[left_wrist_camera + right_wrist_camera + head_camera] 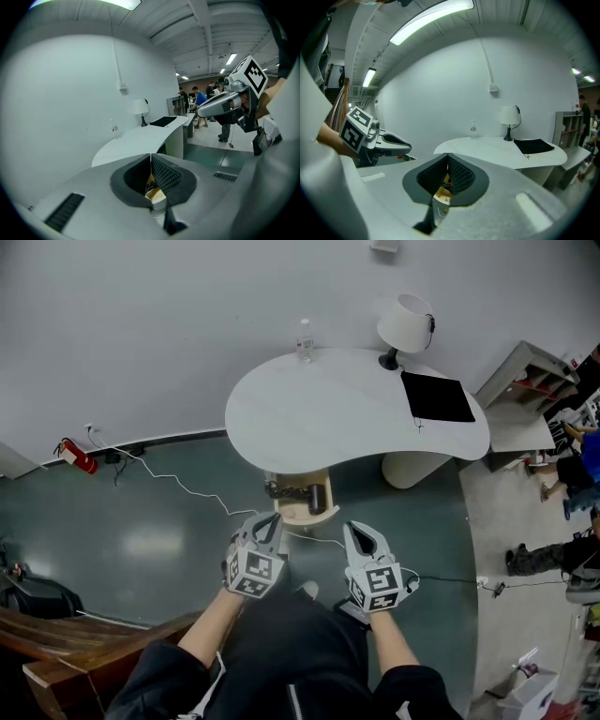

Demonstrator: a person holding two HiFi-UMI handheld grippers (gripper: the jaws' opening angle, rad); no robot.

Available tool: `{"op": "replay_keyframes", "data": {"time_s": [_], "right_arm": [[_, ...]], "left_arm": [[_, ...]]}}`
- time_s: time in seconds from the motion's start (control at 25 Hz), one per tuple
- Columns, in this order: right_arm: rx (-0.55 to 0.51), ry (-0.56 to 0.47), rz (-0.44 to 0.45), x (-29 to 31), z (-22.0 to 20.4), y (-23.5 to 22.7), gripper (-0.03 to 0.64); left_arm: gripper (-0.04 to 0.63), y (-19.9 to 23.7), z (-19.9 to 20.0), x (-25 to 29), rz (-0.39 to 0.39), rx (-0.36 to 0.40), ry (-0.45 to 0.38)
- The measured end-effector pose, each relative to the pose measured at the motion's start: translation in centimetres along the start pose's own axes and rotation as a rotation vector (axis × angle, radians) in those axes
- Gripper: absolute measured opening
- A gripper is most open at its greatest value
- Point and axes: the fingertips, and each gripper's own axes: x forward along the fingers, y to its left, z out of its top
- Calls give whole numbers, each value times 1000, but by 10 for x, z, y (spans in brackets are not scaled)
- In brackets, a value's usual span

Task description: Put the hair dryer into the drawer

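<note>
Here's the view from above: the hair dryer (298, 492) lies inside the open drawer (307, 516), which is pulled out from under the white curved counter (309, 418). It's a dark shape on the pale wooden drawer bottom. A white cord (187, 486) trails from the drawer area across the green floor toward the wall at the left.

Both claws hang in front of the drawer, clear of it and touching nothing. The left claw (270, 523) has its jaws pressed tight together, pads meeting edge to edge, nothing caught between them. The right claw (361, 532) is the same: jaws fully closed, empty. They sit side by side, near each other but apart, each pointing toward the drawer and tipped a little downward.

Up on the counter, a white lamp (405, 324) stands at the far right end, a black cloth (437, 397) lies just beside it, and a clear bottle (305, 338) stands at the back edge against the wall.
</note>
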Motion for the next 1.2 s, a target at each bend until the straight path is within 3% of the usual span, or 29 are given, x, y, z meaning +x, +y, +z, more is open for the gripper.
{"op": "replay_keyframes", "data": {"time_s": [1.2], "right_arm": [[34, 31, -14, 3, -9, -9, 3]], "left_arm": [[14, -19, -4, 12, -55, 22, 30]]}}
